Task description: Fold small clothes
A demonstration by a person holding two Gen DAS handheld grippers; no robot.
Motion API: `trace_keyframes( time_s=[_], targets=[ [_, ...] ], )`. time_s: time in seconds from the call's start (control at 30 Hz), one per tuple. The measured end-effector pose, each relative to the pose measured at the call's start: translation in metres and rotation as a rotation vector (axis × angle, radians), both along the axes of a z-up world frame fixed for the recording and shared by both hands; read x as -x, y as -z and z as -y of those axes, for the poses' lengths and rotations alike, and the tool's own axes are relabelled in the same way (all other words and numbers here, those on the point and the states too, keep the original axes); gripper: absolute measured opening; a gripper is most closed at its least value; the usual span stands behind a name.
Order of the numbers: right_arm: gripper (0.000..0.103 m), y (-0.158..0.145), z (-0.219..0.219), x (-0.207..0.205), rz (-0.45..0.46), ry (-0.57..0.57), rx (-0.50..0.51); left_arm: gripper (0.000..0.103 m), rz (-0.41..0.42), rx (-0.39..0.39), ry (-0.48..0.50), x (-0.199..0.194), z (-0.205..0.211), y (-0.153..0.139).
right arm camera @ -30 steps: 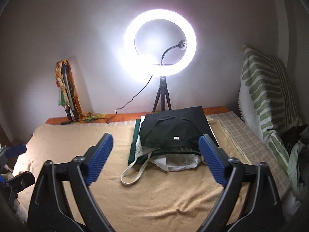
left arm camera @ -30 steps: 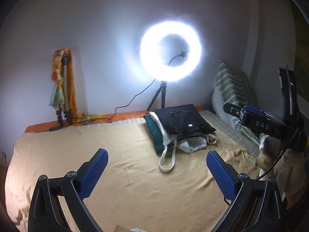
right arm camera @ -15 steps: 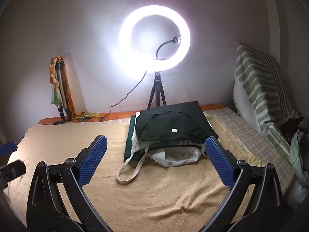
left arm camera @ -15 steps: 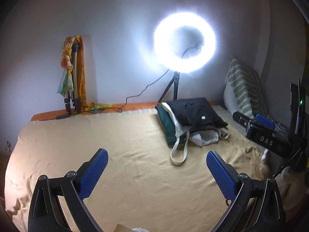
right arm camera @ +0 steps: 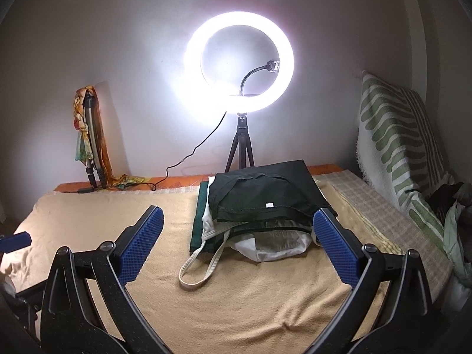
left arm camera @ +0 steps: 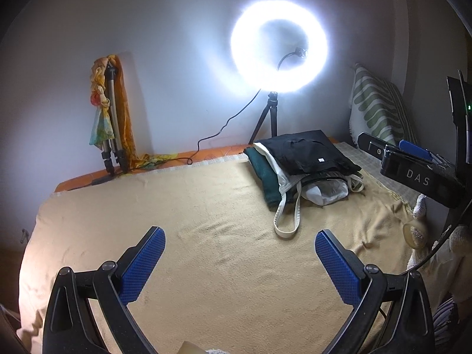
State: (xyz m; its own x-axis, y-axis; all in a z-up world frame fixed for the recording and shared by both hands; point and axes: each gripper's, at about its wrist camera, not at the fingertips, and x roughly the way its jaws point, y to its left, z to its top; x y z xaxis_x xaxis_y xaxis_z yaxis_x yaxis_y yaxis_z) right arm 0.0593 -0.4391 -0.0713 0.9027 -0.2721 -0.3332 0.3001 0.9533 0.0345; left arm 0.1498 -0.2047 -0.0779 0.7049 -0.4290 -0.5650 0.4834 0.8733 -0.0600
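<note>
A pile of folded clothes [left arm camera: 306,165] lies at the far right of a tan blanket [left arm camera: 206,221]: a black garment [right arm camera: 265,191] on top, whitish and dark green pieces under it, and a cream strap loop [right arm camera: 200,262] hanging toward me. My left gripper [left arm camera: 240,262] is open and empty, above the blanket, left of and short of the pile. My right gripper [right arm camera: 237,242] is open and empty, close in front of the pile; it also shows in the left wrist view [left arm camera: 413,165] at the right edge.
A lit ring light on a tripod [right arm camera: 240,59] stands behind the pile, its cable [right arm camera: 188,153] running left. A folded tripod with a scarf [right arm camera: 88,132] leans on the wall. A green-striped cushion [right arm camera: 395,135] and loose clothes [right arm camera: 454,206] are at the right.
The left gripper has drifted left and back, so the pile sits further right in its view. The right gripper has moved closer to the pile. Both stay open.
</note>
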Motion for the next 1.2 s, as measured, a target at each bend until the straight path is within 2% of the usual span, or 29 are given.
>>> trace_keyframes(
  time_s=[1.2],
  targets=[
    [0.103,0.0010,-0.0007,-0.0006,-0.010,-0.001,-0.021,0.103,0.012,0.020,0.013,0.0046,-0.0059,-0.0079]
  ],
)
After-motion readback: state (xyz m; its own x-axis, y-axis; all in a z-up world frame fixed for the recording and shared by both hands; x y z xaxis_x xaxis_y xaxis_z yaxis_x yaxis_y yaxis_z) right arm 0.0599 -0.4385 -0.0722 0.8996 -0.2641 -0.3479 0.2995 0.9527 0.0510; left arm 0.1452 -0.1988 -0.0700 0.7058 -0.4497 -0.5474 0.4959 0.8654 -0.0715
